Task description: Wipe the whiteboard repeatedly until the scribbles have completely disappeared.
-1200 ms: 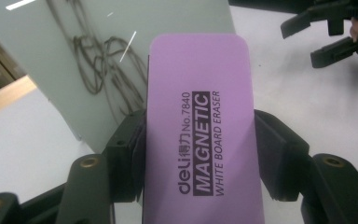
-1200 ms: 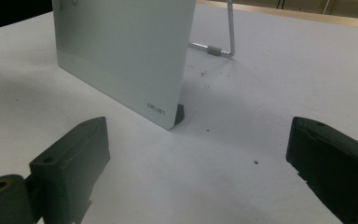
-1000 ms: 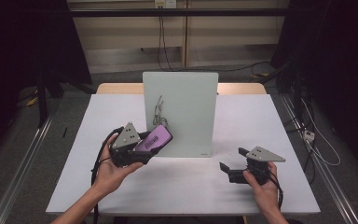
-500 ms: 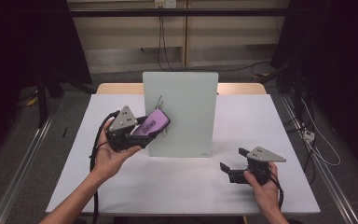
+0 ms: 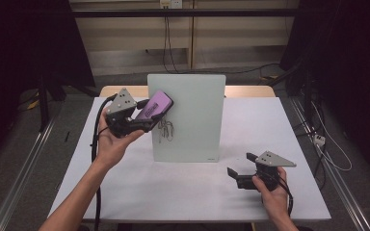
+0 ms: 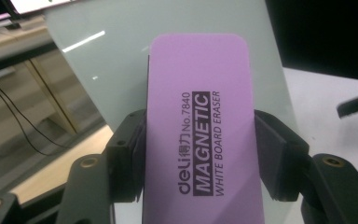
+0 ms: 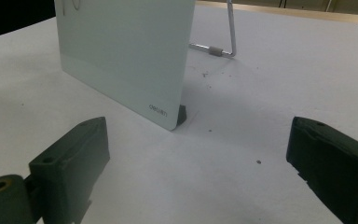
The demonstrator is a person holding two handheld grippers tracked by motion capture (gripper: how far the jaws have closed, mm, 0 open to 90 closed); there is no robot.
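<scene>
I see a light purple, flat eraser with round corners [image 6: 200,126]. It has black letters on it, and one word is purple inside a black box. My left gripper [image 5: 142,120] is black with a grey plate on top, and my right gripper [image 5: 243,171] is black and grey too. The upright glass board [image 5: 192,115] is pale green-white with thin black scribbles [image 5: 165,130]. The flat table [image 5: 270,125] is white. Its far edge is light brown wood

Your purple magnetic eraser [image 6: 200,135] sits clamped by its long sides, label up, raised against the upper left of the upright whiteboard [image 5: 192,120], above black scribbles [image 5: 165,130].
</scene>
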